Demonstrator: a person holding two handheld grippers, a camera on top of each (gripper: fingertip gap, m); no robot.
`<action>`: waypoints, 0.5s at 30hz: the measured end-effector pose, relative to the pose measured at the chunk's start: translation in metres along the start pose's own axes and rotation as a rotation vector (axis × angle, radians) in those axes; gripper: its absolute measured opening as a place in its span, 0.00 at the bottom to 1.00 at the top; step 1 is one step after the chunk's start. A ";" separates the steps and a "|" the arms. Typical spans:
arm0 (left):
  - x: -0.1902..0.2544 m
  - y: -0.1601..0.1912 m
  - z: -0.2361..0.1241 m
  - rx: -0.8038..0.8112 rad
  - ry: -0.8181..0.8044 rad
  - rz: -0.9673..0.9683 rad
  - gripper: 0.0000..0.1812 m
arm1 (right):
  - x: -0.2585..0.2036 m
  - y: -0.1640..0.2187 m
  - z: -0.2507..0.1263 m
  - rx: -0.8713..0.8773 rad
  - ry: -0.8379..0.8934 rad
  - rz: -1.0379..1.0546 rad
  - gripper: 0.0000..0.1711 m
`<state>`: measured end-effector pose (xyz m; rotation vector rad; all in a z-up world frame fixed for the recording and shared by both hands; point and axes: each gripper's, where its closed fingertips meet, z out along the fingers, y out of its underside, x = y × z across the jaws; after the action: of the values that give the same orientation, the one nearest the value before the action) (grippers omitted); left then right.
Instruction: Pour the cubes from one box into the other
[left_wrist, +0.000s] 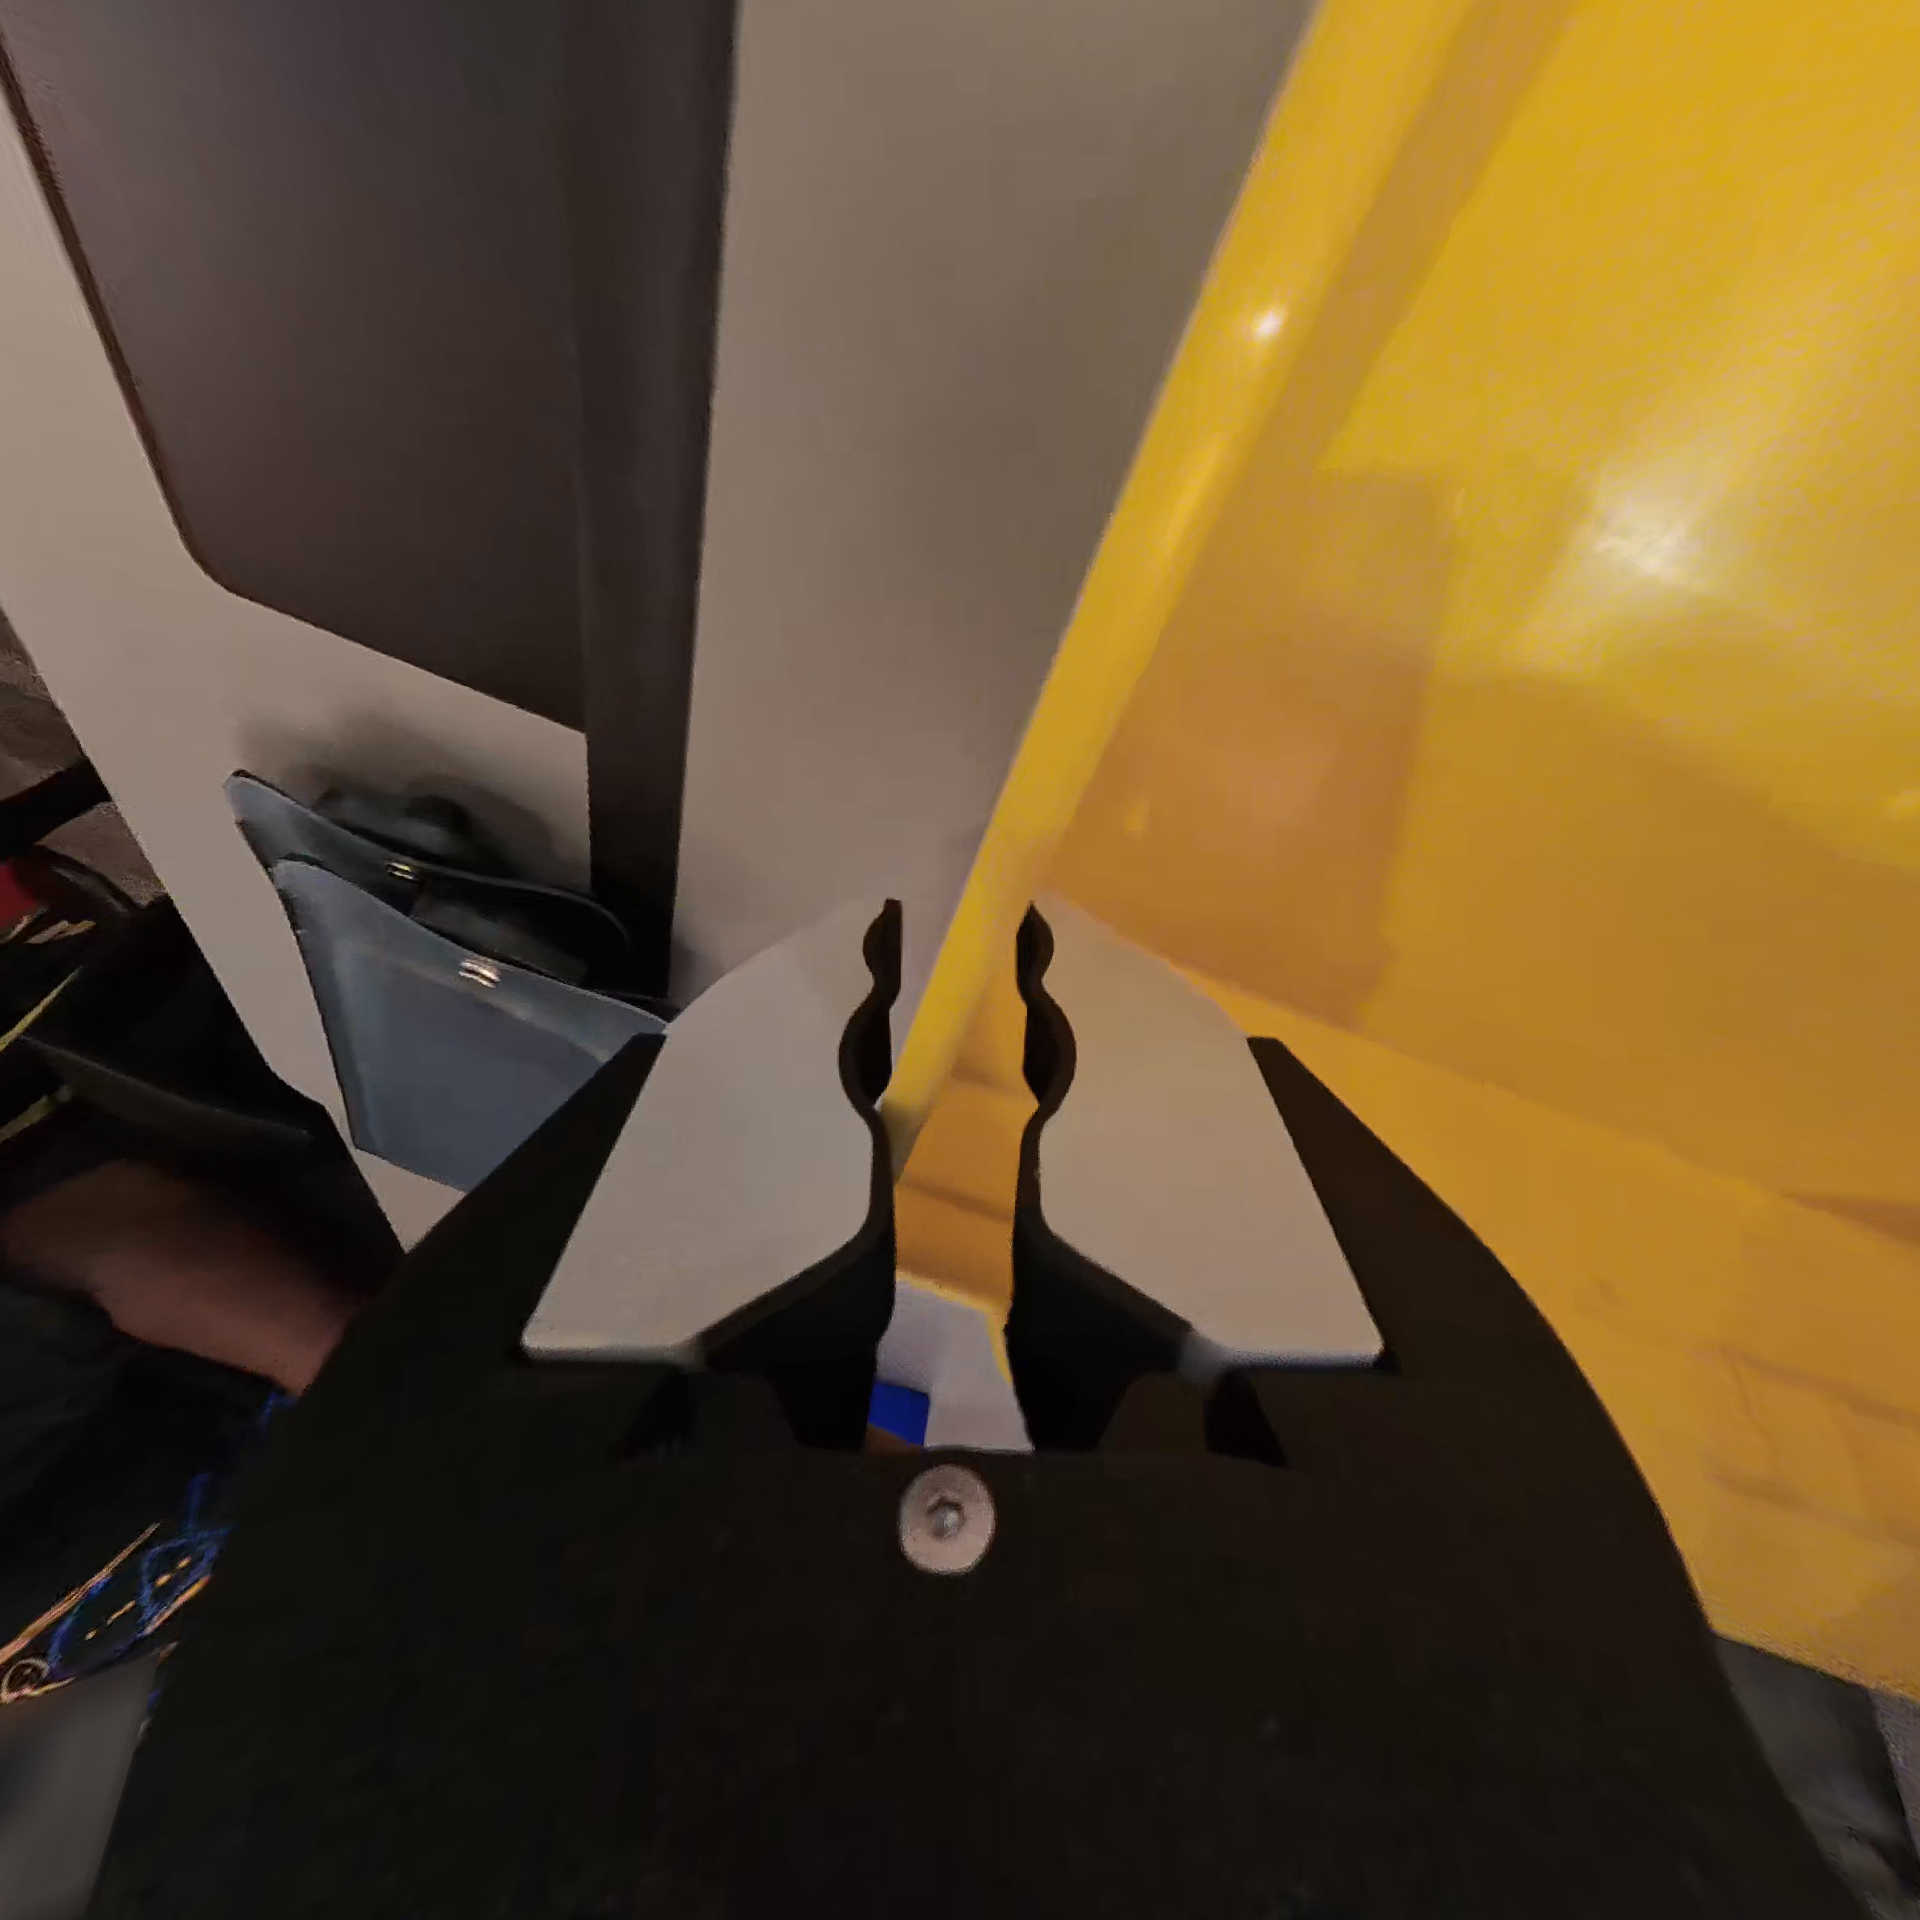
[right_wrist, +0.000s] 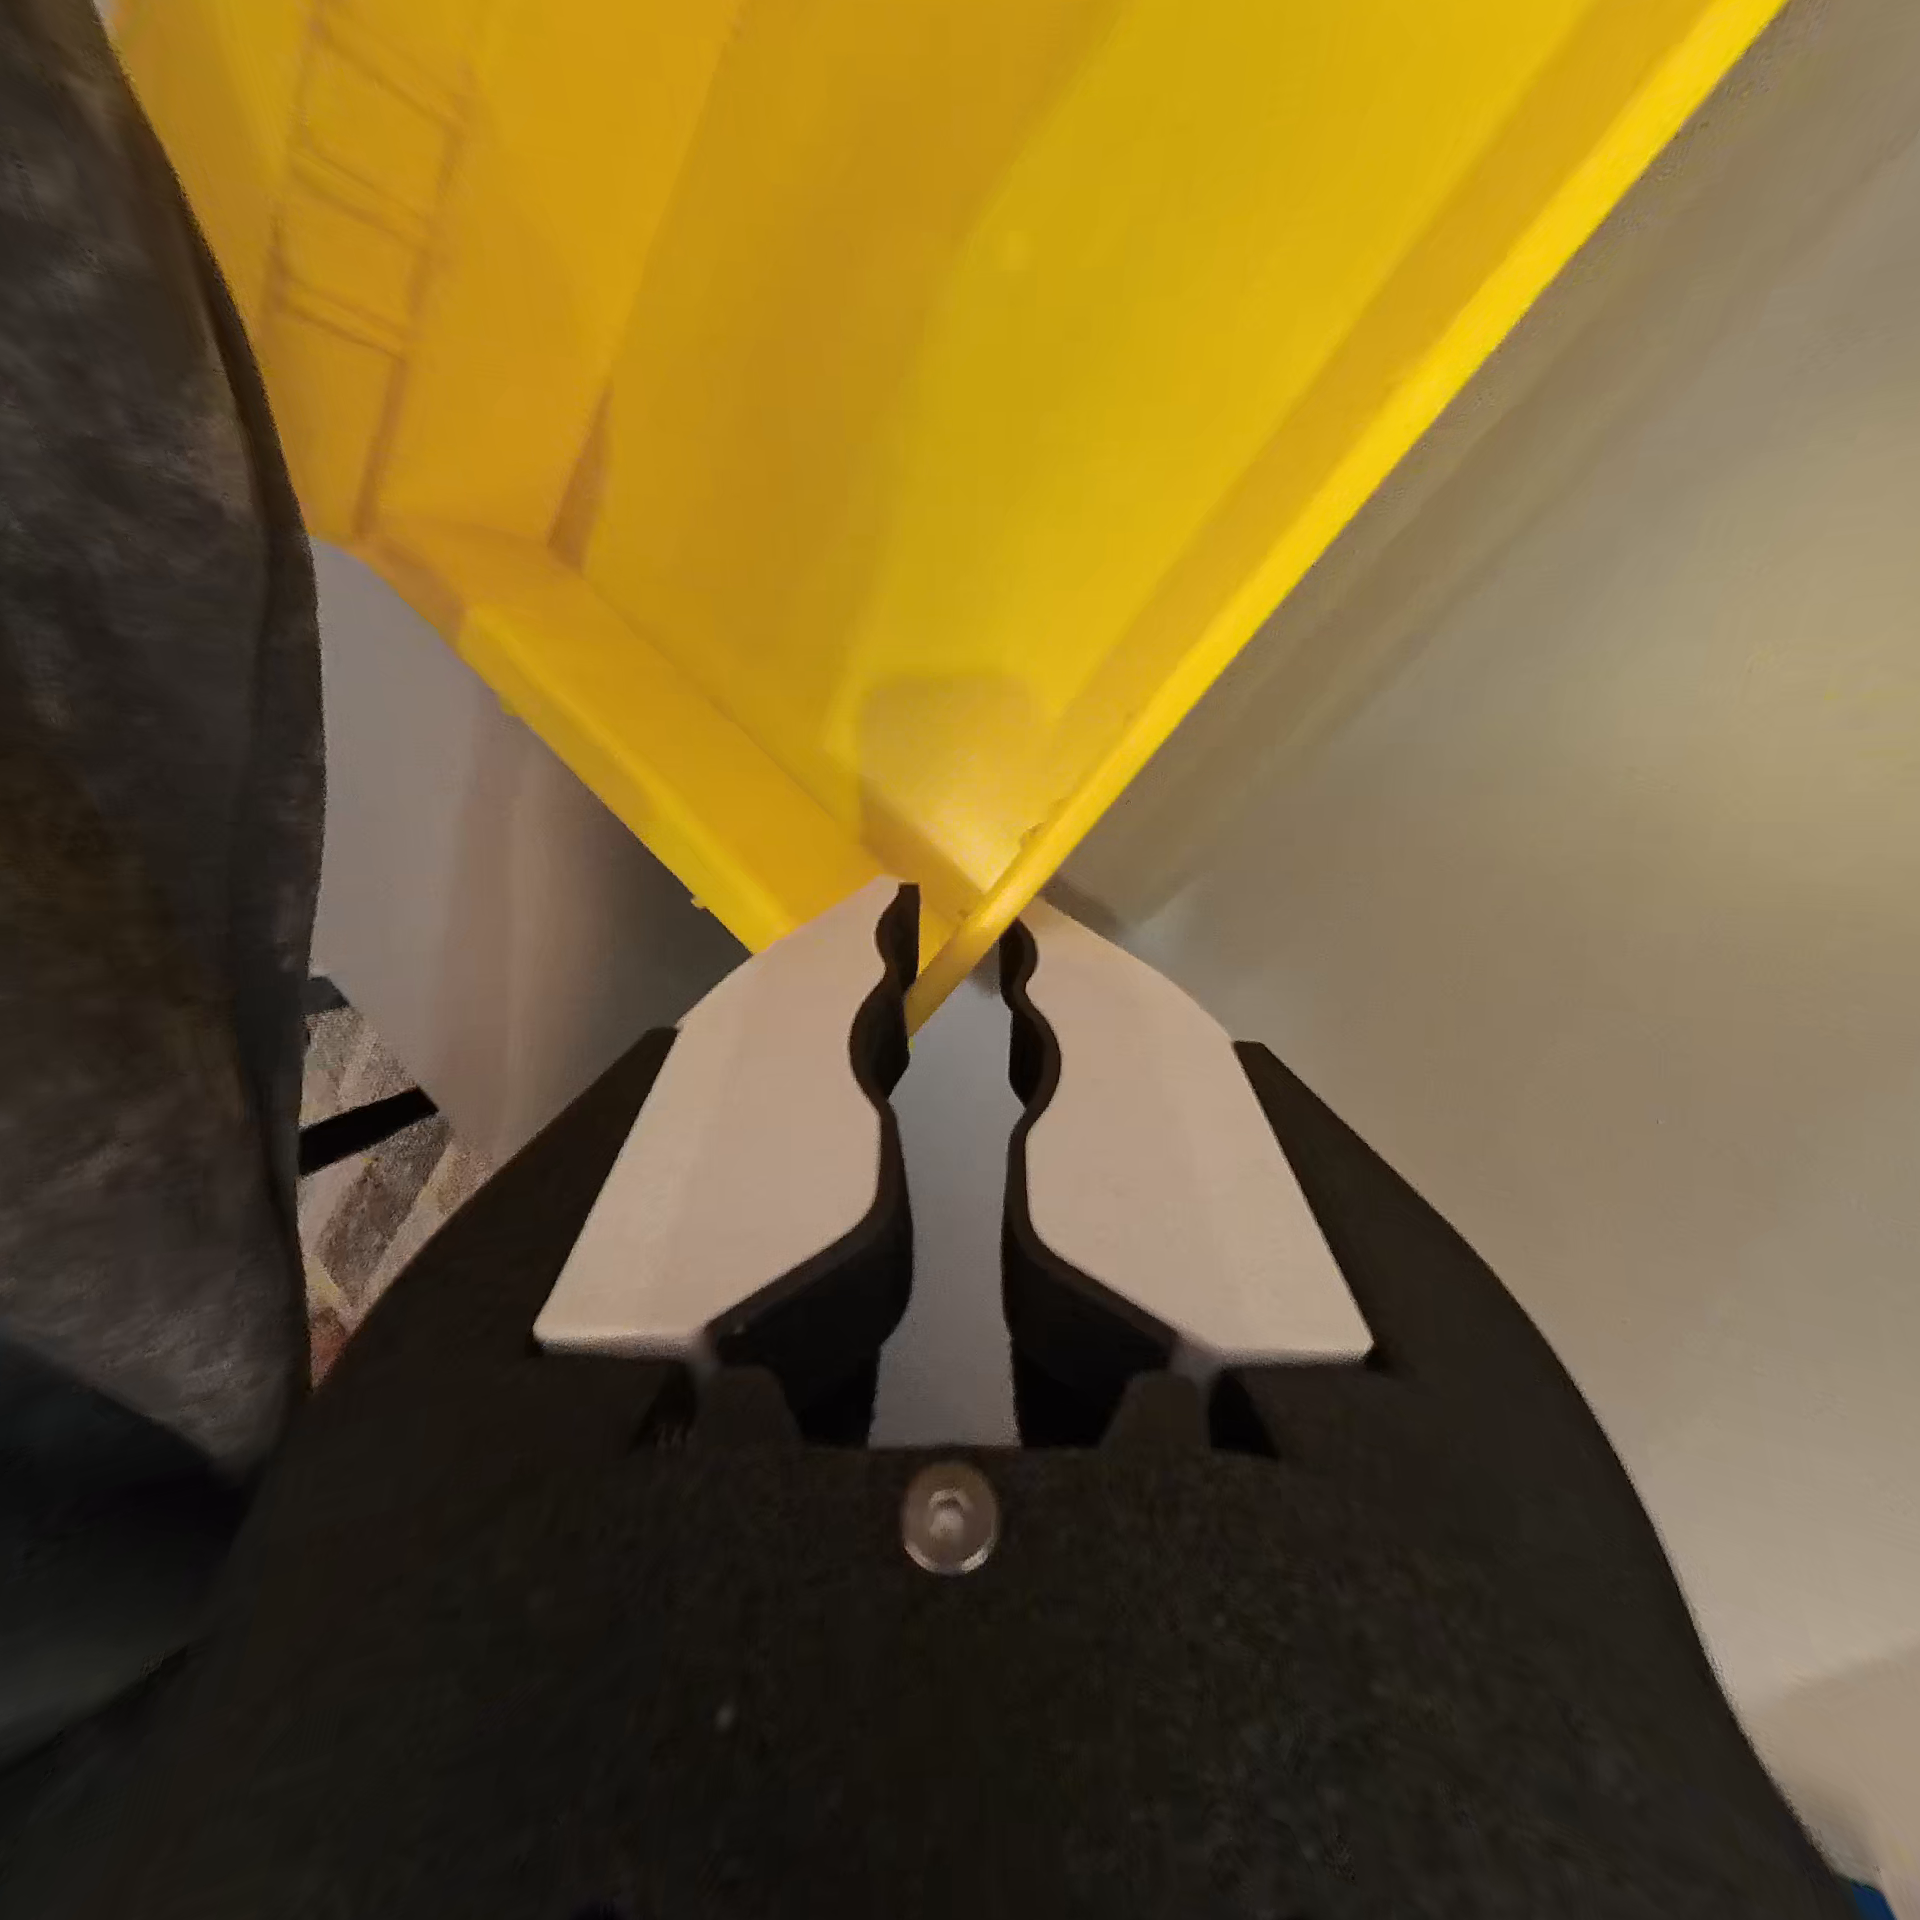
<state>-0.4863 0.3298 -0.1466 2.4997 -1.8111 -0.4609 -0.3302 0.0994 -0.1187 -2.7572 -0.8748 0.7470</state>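
Your left tool (left_wrist: 956, 925) and right tool (right_wrist: 958, 914) each pinch the stiff, slick yellow box (left_wrist: 1507, 675) by its thin rim; grip firmly.

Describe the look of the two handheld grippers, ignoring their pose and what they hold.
The left gripper and right gripper look alike: a matte black, wing-shaped body, two pale grey fingers lined with wavy black pads, and a silver bolt at the centre. No cables or markings show.
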 end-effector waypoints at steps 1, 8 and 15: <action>-0.002 0.000 0.001 0.008 -0.006 -0.002 0.12 | 0.001 -0.003 0.000 0.014 -0.007 0.012 0.08; -0.017 0.005 -0.005 -0.030 -0.149 -0.010 0.17 | -0.001 -0.013 -0.002 0.148 -0.067 0.025 0.13; -0.022 0.038 -0.085 -0.018 -0.293 -0.163 0.30 | 0.013 0.008 -0.081 0.435 -0.068 -0.066 0.19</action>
<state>-0.5070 0.3243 -0.0535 2.6982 -1.6798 -0.8893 -0.2761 0.1001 -0.0561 -2.3232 -0.7094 0.9013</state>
